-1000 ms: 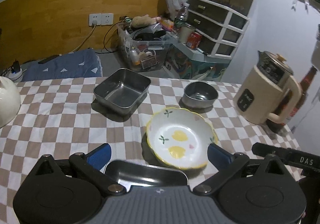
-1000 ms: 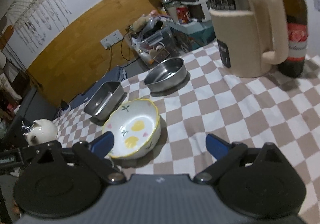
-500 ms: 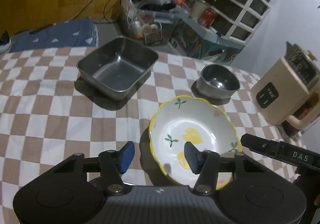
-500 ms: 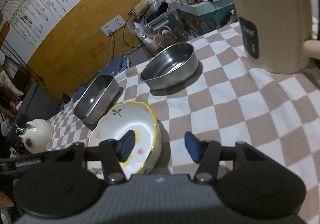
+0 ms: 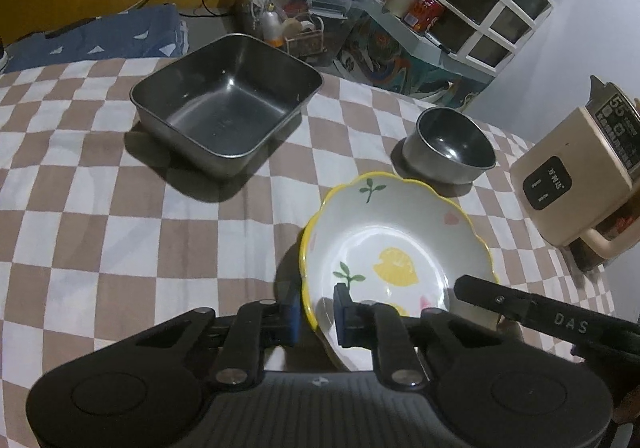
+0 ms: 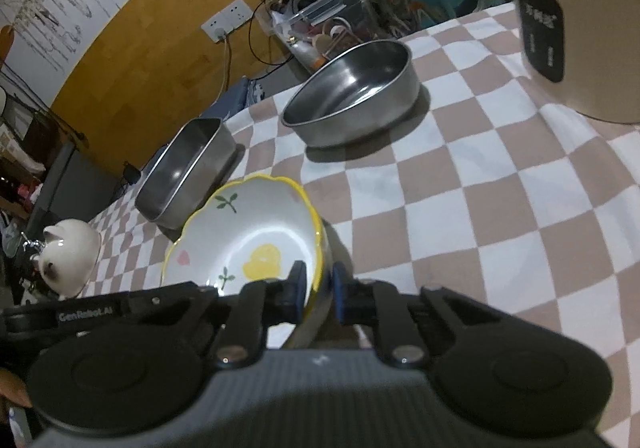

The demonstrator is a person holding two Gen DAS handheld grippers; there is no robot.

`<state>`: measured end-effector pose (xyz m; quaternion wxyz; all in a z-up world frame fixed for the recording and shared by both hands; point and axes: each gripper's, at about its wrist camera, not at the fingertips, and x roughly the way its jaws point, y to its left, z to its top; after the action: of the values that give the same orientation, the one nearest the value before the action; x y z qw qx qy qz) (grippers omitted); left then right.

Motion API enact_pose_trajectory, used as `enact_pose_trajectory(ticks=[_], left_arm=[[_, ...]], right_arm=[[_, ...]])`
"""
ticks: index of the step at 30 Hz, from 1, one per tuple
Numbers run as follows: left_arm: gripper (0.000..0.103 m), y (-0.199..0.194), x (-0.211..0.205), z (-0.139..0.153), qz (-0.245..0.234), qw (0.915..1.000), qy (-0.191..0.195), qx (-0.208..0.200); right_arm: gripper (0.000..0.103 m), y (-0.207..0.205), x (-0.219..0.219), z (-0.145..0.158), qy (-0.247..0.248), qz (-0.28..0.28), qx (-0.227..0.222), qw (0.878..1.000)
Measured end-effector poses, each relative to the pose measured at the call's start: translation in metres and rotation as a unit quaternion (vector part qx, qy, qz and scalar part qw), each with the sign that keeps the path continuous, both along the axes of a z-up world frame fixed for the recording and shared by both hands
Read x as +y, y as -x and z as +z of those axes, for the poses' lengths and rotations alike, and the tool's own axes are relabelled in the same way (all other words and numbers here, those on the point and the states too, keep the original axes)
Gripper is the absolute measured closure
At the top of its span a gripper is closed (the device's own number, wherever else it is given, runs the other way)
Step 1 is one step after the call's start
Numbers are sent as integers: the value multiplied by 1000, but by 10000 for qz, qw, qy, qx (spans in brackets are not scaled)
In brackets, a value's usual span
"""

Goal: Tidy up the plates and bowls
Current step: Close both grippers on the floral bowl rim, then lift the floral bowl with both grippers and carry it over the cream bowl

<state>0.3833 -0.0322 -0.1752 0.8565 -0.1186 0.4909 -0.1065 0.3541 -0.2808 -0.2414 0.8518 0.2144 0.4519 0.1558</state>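
Gripping: both tools have just closed their jaws onto the yellow-rimmed ceramic bowl, one on each side of it.
Left gripper: clamped on the bowl's near rim, one blue pad outside the wall and one inside.
Right gripper: clamped on the rim at the bowl's opposite side, pads either side of the wall.
Ceramic bowl: on the checked tablecloth, upright, empty, painted with lemons and leaves.
Round steel bowl: just beyond the ceramic bowl, apart from it.
Square steel pan: beyond the ceramic bowl, well apart.
Beige kettle: past the round steel bowl's side of the ceramic bowl, near the cloth's edge.
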Motion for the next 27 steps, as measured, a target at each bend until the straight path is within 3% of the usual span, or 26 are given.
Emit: enact_pose_trajectory(ticks=[2,9,12,27], left_arm=[[92,0,0,-1,-16,10000,-62,2],[91,7,-9,10,-283,9991,-285,-133],[92,11,-11,17,-321,9989,-243,-234],[92,64,-23,71,-502,9955,-234,-773]], right_arm=[[86,-3,3,-2,22,-22,53,10000],[89,2,12,4,423,-92,64,9990],[90,10,6,7,367,-141,62,9992],[90,63,-8,55,408,-331,-412,9978]])
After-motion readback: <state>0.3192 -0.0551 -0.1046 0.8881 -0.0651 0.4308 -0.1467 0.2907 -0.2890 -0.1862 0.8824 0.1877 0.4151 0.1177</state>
